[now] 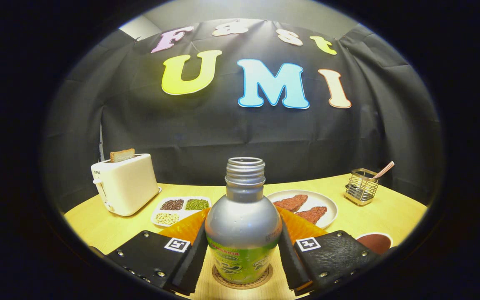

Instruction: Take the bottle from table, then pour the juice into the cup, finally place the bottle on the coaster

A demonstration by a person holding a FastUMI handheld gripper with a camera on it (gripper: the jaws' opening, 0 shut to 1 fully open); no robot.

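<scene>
On the coaster (242,283), the bottle (243,227) stands upright, fingers (194,260) seemingly gripping it.

Uncapped silver bottle (243,225) stands upright on the round coaster (242,282); cup (375,242), seemingly filled, sits nearby.

The gripper view is looking forward along the jaws, low over the yellow wooden bench (373,208), facing the far edge closely.

The bottle (243,225) hides most of the coaster (242,281), and whether the fingers (194,254) touch it seems unclear.
</scene>
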